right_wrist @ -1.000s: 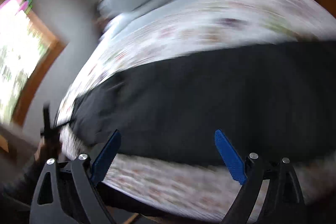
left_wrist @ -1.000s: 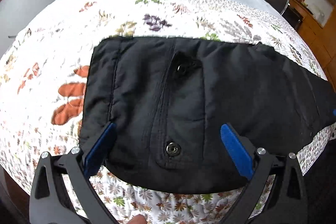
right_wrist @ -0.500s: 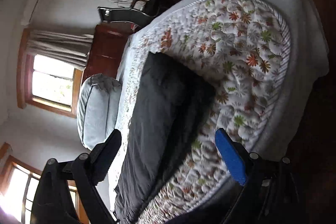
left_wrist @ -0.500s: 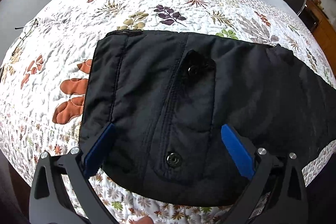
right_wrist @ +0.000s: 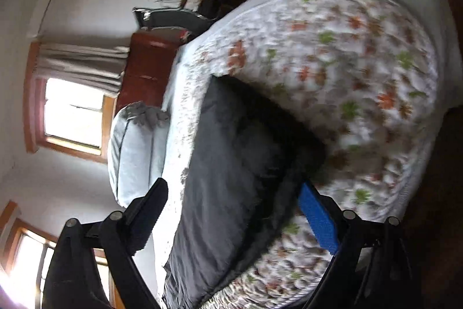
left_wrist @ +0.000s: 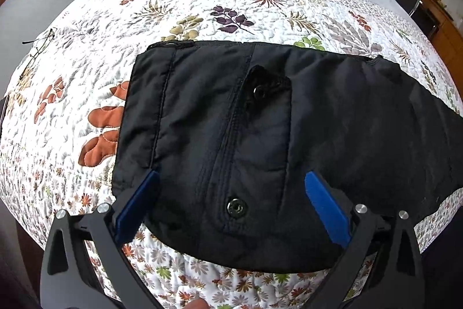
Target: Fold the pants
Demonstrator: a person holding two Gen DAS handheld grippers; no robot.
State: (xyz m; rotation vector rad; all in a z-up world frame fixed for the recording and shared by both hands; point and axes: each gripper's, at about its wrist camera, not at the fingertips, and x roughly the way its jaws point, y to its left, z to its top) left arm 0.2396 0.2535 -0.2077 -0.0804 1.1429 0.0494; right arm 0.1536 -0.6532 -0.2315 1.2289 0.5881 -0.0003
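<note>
Pants (left_wrist: 289, 120) flat on quilt (left_wrist: 173, 5), left claw (left_wrist: 228, 193) and right claw (right_wrist: 231, 210) both spread, empty.

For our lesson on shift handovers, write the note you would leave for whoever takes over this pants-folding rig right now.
Left hand-held gripper: open, empty, poised over the waist end of the pants, near the snap button.
Right hand-held gripper: open, empty, rolled sideways over the pants' other end.
Pants: black, flat on the floral quilt, near the bed's front edge, waistband to the left. They appear already folded lengthwise, leg on leg.
Left to do: grasp one end and fold it across toward the other.
</note>
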